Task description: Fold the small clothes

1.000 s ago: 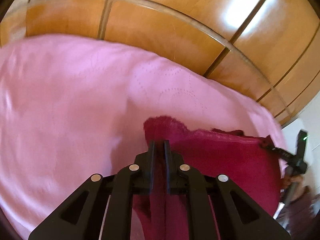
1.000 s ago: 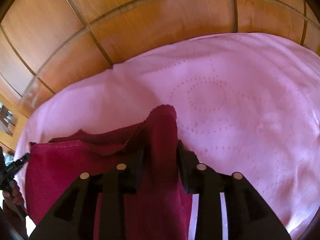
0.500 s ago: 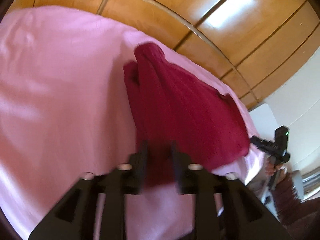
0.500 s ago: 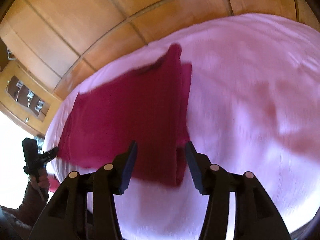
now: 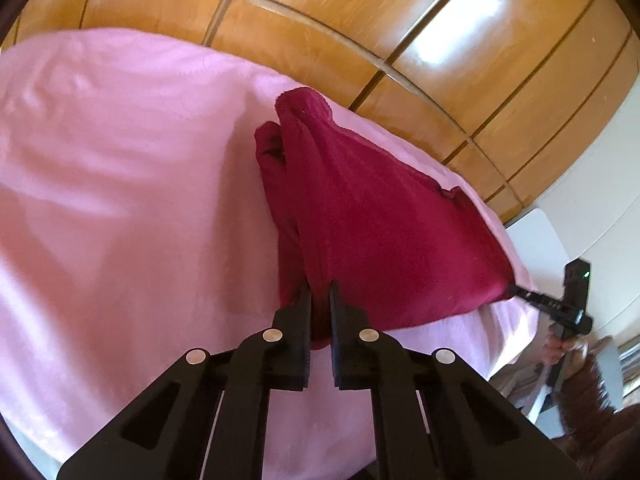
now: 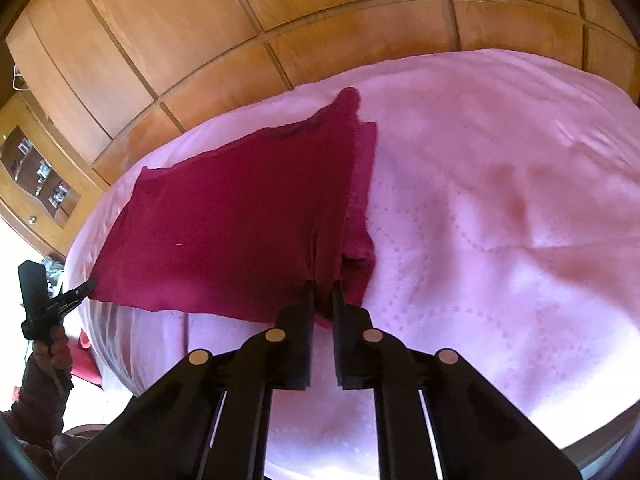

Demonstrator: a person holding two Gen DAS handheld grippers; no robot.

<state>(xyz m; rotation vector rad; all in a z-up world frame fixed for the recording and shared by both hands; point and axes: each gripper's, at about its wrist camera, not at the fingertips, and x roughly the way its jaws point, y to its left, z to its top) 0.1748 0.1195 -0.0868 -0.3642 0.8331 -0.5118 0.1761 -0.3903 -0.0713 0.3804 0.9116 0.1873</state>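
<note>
A pink quilted bedspread (image 6: 500, 200) with stitched dotted rings lies under wooden wardrobe panels (image 5: 460, 60). On it lies the crimson knit garment (image 6: 240, 216), folded double. My left claw (image 5: 319, 300) and right claw (image 6: 323, 294) have just closed, each pinching a near corner, I judge to carry the next fold.

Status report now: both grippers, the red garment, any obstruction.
Left gripper and right gripper have just closed, each shut on the near edge of the red garment. Garment lies folded on pink bedspread. Nothing in the way.
</note>
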